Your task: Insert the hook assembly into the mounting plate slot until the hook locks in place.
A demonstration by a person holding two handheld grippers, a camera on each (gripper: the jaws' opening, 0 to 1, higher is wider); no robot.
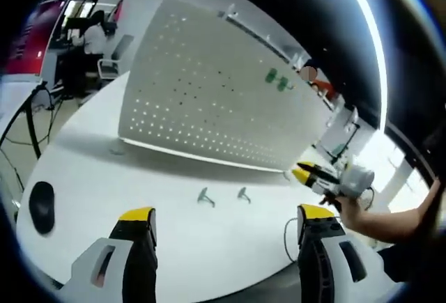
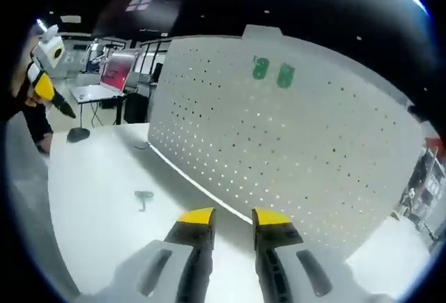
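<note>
Two hooks (image 1: 223, 196) lie flat ahead, between the wide-apart left tongs (image 1: 226, 214); right tongs (image 2: 233, 217), nearly together and empty, face the pegboard (image 2: 293, 150), one hook off left.

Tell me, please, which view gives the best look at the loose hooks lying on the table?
The left gripper view: two loose hooks lie side by side on the white table before the pegboard. The right gripper view shows one hook, small and off-centre.

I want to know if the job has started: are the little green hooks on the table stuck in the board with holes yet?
Not yet. Two hooks lie loose on the white table, apart from the pegboard.
</note>
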